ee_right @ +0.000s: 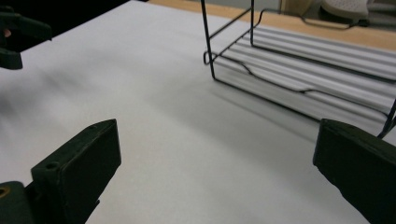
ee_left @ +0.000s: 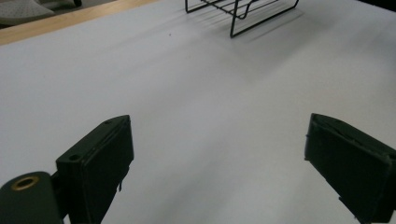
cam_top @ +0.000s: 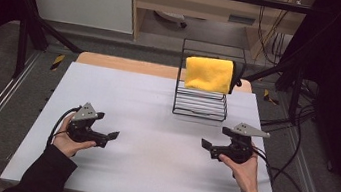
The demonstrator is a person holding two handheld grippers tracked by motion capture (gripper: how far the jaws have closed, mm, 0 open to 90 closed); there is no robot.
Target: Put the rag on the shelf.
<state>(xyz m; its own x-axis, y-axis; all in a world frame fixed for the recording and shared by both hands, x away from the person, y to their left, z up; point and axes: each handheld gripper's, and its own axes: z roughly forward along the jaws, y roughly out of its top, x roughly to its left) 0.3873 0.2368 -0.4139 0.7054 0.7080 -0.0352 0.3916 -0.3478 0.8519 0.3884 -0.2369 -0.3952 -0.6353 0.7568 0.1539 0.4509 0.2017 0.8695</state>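
A yellow cloth (cam_top: pixel 208 73) hangs folded over the top bar of a black wire rack (cam_top: pixel 201 105) at the back of the white table (cam_top: pixel 154 124). A hand holds my left gripper (cam_top: pixel 111 136) low over the table's left side, pointing right, open with nothing between its jaws. My right gripper (cam_top: pixel 205 147) is held over the right side, pointing left, just in front of the rack, also open and empty. In the left gripper view the left gripper (ee_left: pixel 217 158) faces bare table with the rack (ee_left: pixel 243 11) far off. In the right gripper view the right gripper (ee_right: pixel 217 172) has the rack (ee_right: pixel 299 60) close ahead.
Black cables (cam_top: pixel 283 177) trail off the table's right edge to the floor. A wooden strip (cam_top: pixel 127 64) borders the table's far edge. Dark frame posts (cam_top: pixel 23 35) stand at the far corners. The other gripper (ee_right: pixel 18 35) appears at the upper left of the right gripper view.
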